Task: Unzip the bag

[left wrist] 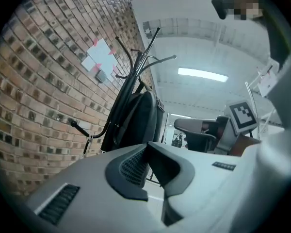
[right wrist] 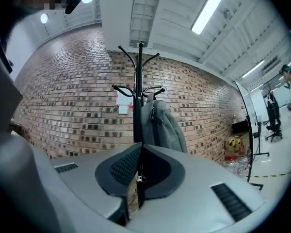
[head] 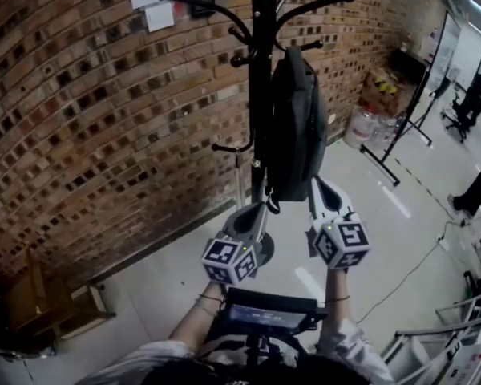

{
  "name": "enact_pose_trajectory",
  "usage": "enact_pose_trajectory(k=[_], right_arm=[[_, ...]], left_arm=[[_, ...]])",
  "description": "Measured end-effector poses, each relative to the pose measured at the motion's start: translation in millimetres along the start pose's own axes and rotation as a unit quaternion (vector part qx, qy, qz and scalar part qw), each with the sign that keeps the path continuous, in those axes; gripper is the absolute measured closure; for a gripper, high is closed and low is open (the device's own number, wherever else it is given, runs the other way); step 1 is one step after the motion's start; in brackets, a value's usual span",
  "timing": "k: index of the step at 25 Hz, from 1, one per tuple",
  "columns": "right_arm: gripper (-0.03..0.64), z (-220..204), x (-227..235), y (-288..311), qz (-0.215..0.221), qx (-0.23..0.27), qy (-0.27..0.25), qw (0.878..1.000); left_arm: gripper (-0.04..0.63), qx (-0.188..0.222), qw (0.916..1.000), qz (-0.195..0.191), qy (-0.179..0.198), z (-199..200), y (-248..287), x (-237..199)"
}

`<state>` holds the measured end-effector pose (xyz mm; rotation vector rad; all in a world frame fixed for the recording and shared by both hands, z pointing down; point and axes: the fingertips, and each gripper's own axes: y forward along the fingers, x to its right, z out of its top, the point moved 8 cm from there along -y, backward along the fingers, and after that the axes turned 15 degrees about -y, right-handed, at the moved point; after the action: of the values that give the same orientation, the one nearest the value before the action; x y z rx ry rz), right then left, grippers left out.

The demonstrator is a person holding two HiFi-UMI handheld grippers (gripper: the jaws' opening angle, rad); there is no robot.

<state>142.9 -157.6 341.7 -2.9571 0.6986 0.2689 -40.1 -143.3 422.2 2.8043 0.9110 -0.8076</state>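
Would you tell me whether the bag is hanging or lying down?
Hanging: the bag hangs upright from a hook of the rack.

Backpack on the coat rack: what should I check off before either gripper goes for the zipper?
1. Backpack hangs on the coat rack: ok.
2. Left gripper empty, jaws together: ok.
3. Right gripper empty, jaws together: ok.
4. Zipper pull located: cannot tell, no view shows it clearly.
5. Grippers up at the bag: not ok, both gripper views show it some way off.
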Motion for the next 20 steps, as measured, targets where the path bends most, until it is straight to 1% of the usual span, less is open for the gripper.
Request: enact_pose_trajectory(k=[1,2,3,6,12,14,15,17,20], right_arm=[[0.594,2.4,4.2,6.9,-0.004,0.001,-0.001,1.0],[0.563,5.1,8.3,13.3,-0.008,0.001,-0.002,1.0],[0.546,7.9,12.5,19.1,-0.014,0.001,-0.002,1.0],[0.546,15.7,24.3,33.0,-0.04,0.006,-0.003,0.999],[0.545,27.3,37.4,48.2,-0.084,0.018,0.01,0.996],[0.528,31.5,39.9,50.6,-0.097,0.019,0.013,0.995],[0.516,33.2,40.5,52.2,-0.099,0.017,0.013,0.995],[0.515,36.3,39.6,56.3,-0.1,0.014,0.006,0.995],[0.515,37.1,35.9,58.6,-0.105,0.002,-0.021,0.994]], left_arm=[[0.588,-0.002,1.0,-0.004,-0.002,3.9,5.2,-3.4],[0.588,-0.004,0.9999,-0.009,-0.003,7.5,10.3,-6.5],[0.588,-0.006,0.9999,-0.015,-0.005,10.5,15.6,-9.6],[0.588,-0.013,0.9992,-0.037,-0.004,15.5,30.9,-19.9],[0.588,-0.036,0.9972,-0.066,-0.007,20.8,51.1,-35.5],[0.588,-0.044,0.9959,-0.079,-0.004,21.0,55.8,-38.1],[0.588,-0.048,0.9952,-0.085,-0.002,20.7,57.5,-39.3],[0.588,-0.054,0.9942,-0.093,-0.001,19.9,59.6,-41.8],[0.588,-0.063,0.9932,-0.097,-0.009,17.1,60.6,-42.7]])
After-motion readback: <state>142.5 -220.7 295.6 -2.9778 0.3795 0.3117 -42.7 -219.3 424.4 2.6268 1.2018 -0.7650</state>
